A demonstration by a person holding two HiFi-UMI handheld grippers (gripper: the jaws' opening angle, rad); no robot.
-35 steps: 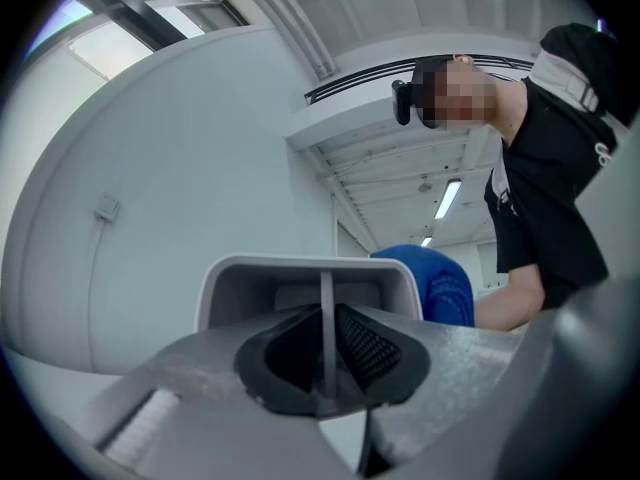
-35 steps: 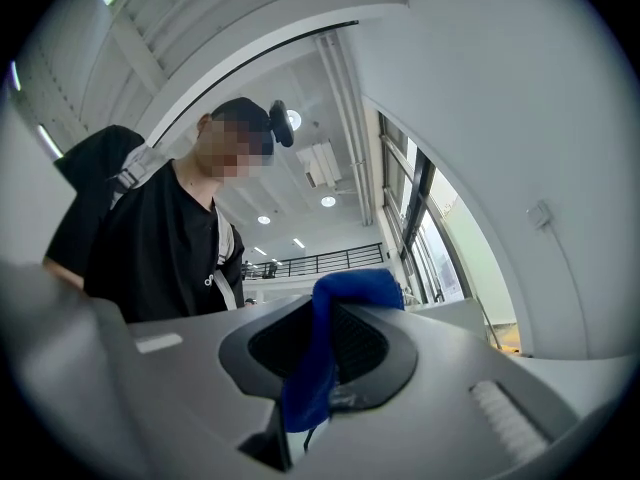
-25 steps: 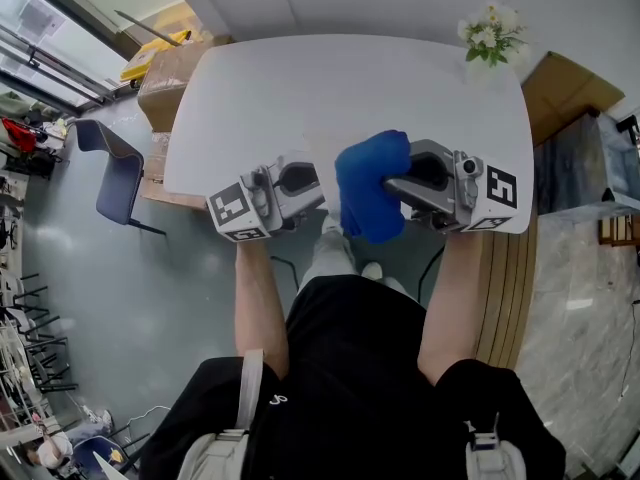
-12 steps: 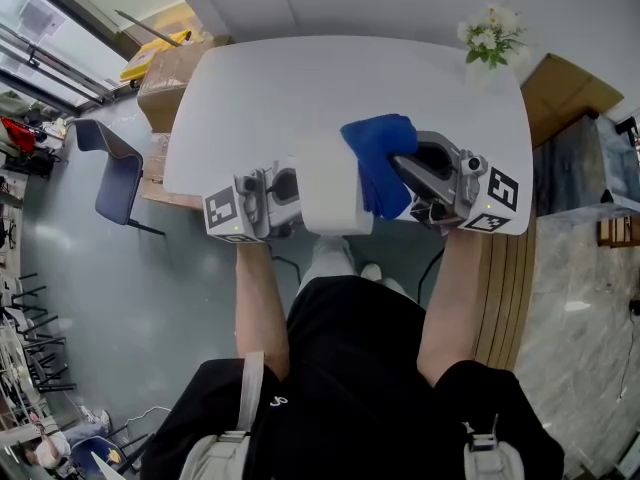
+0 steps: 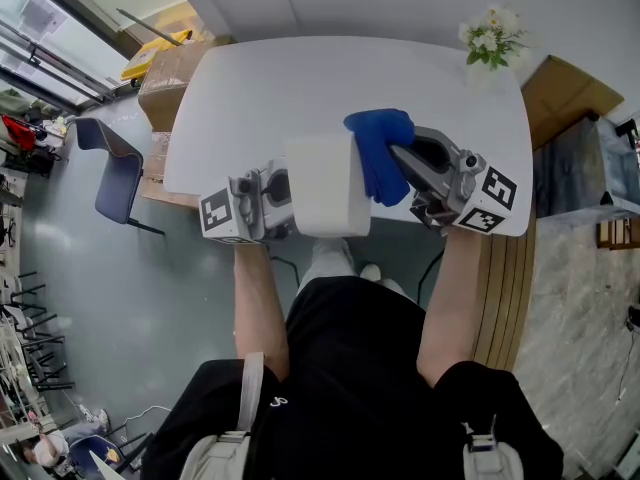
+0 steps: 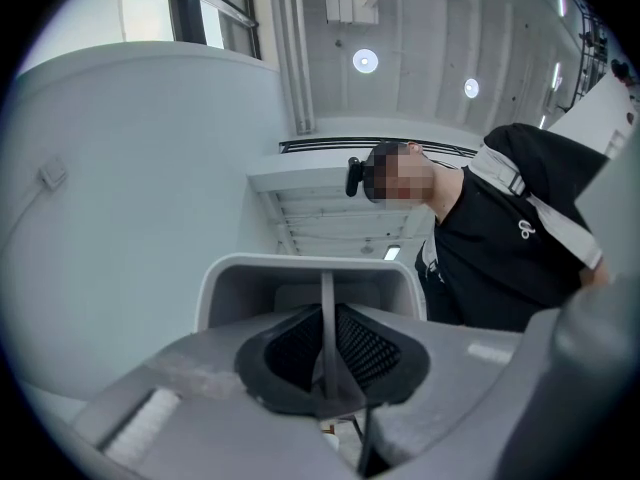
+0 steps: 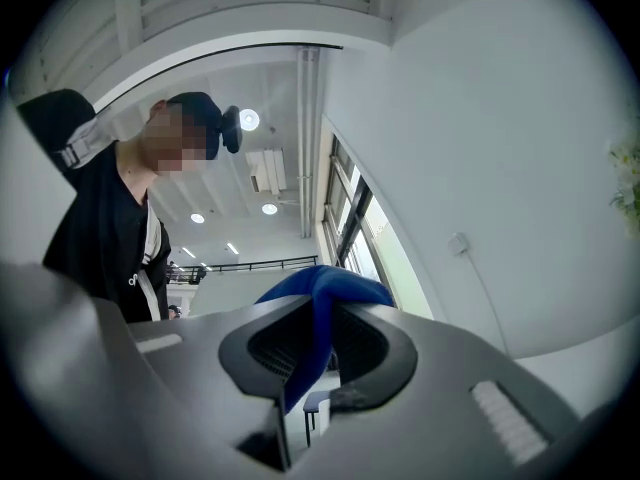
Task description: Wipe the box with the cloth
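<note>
In the head view a white box (image 5: 325, 186) hangs in the air over the near edge of the table (image 5: 300, 78). My left gripper (image 5: 283, 200) holds it from the left. The left gripper view shows the jaws (image 6: 325, 353) shut on a thin wall of the open box (image 6: 240, 273). A blue cloth (image 5: 379, 153) lies against the box's right side, pinched in my right gripper (image 5: 402, 166). In the right gripper view the cloth (image 7: 330, 283) bulges out between the shut jaws (image 7: 318, 343).
A small bunch of flowers (image 5: 490, 33) stands at the table's far right corner. Cardboard boxes sit on the floor at the left (image 5: 170, 73) and the right (image 5: 565, 88). A blue chair (image 5: 115, 173) is left of the table. The person's body is close below both grippers.
The white box has come up into view between the grippers and turned its broad face toward the camera. The cloth moved up and right, from the middle to the box's right side.
</note>
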